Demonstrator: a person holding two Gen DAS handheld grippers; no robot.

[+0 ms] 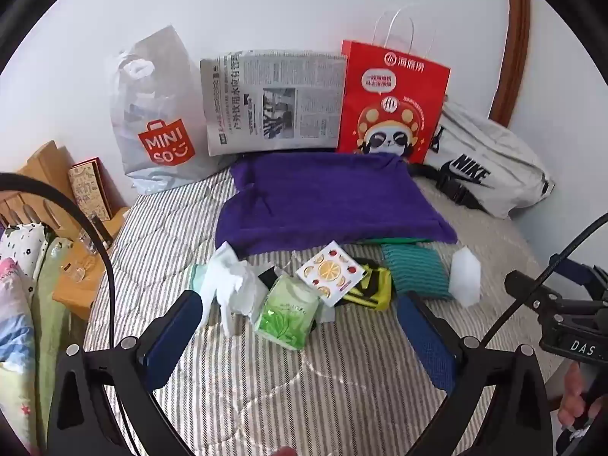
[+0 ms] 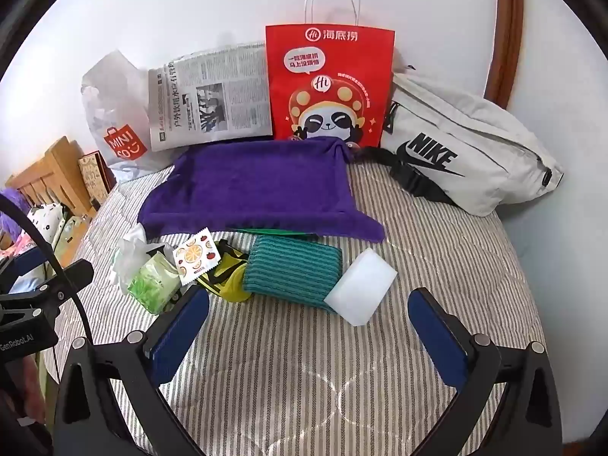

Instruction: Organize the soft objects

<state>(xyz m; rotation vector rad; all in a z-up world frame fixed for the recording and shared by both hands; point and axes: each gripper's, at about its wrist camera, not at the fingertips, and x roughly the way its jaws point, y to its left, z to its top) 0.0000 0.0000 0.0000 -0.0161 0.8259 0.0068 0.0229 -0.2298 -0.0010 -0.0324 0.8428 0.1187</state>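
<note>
The soft things lie in a little heap on a striped bed cover [image 2: 304, 361], close in front of both tongs. In the heap there is a white sponge block [image 2: 361, 292] that leans on a green ribbed cloth [image 2: 292, 269]. Next to the cloth is a yellow and black pouch [image 2: 228, 277], and a small card with fruit pictures [image 2: 196, 255] rests on top of it. A green tissue pack [image 2: 154, 283] sits just beside the card, and crumpled white tissue [image 1: 228, 285] is on the far left of the heap. Behind the heap a purple towel [image 2: 258, 190] is spread flat on the bed. Along the white wall behind the towel stand a white plastic shopping bag [image 1: 152, 114], a folded newspaper [image 1: 273, 102], a red paper bag with a panda on it [image 2: 330, 83] and a pale grey waist bag [image 2: 467, 155]. The left tongs [image 1: 300, 326] are wide apart and hold nothing; they hang over the bed near the tissue pack. The right tongs [image 2: 307, 323] are also wide apart and hold nothing, with the sponge block just beyond them. A wooden bed frame [image 1: 41, 174] shows at the left edge.
</note>
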